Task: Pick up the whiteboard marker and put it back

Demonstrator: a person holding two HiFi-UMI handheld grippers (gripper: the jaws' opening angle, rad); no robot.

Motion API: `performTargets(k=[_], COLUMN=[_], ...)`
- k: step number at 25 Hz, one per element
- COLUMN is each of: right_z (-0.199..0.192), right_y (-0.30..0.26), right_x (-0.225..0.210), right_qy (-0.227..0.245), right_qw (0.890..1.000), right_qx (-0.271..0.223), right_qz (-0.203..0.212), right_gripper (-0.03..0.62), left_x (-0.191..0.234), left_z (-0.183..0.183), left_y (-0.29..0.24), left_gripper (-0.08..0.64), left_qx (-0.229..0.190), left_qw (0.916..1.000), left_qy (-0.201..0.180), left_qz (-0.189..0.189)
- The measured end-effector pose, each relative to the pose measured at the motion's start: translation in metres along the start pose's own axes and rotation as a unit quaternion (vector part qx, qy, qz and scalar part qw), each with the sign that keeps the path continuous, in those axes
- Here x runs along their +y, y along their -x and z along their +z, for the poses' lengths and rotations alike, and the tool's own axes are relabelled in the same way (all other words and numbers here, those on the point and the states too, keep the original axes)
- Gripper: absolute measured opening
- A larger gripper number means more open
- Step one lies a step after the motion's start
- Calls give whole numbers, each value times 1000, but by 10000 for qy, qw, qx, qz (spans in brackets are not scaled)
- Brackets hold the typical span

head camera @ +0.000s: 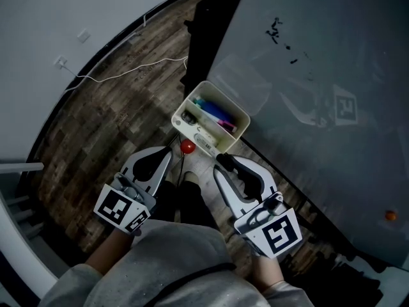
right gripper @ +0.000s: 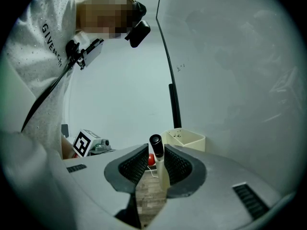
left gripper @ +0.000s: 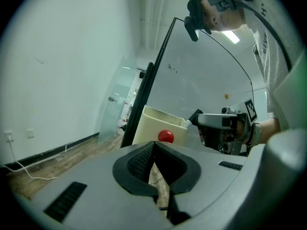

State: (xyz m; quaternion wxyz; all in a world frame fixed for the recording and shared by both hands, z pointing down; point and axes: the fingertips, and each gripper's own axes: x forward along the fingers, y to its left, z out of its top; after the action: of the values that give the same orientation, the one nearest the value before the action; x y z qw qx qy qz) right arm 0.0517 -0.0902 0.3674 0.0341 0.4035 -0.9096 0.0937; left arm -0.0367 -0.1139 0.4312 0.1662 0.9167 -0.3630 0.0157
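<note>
A whiteboard marker (right gripper: 157,150) with a black cap and white barrel stands between the jaws of my right gripper (right gripper: 154,154). It lies against the right-hand pad, and a thin gap shows at the left-hand pad. In the head view the right gripper (head camera: 222,162) sits just below the cream marker box (head camera: 239,117), with the marker's black end (head camera: 222,157) near the box's front wall. My left gripper (head camera: 169,153) hangs to its left, jaw tips together and nothing between them. The left gripper view shows the box (left gripper: 148,126) and the marker's cap (left gripper: 195,116) at its corner.
The box hangs on the lower edge of a large whiteboard (head camera: 319,75) and holds several coloured markers (head camera: 214,114). A red ball (head camera: 187,147) sticks out beside the box's near corner. A white cable (head camera: 128,72) trails over the wooden floor by the wall.
</note>
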Motion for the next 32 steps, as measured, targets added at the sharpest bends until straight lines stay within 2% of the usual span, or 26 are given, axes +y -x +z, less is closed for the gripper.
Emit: performTargets(k=[13, 20, 23, 26, 32], right_z=[-10, -17, -17, -16, -13], right_y=[7, 17, 21, 21, 27], right_x=[-3, 3, 6, 6, 29], right_qy=[157, 276, 364, 416, 357], right_qw=[9996, 9979, 9968, 9963, 9968], right_qx=[173, 268, 252, 177, 193], right_qz=[130, 527, 670, 724, 690], right_gripper=[100, 97, 63, 39, 25], left_x=[-9, -26, -33, -42, -66], left_z=[10, 16, 20, 22, 28], left_y=[6, 8, 9, 7, 11], left_gripper=[15, 15, 15, 15, 15], left_qx=[-194, -384, -534, -543, -414], left_qw=[9993, 9978, 9968, 9972, 9984], left_qy=[-77, -154, -206, -281, -364], left_qz=[298, 508, 557, 429, -84])
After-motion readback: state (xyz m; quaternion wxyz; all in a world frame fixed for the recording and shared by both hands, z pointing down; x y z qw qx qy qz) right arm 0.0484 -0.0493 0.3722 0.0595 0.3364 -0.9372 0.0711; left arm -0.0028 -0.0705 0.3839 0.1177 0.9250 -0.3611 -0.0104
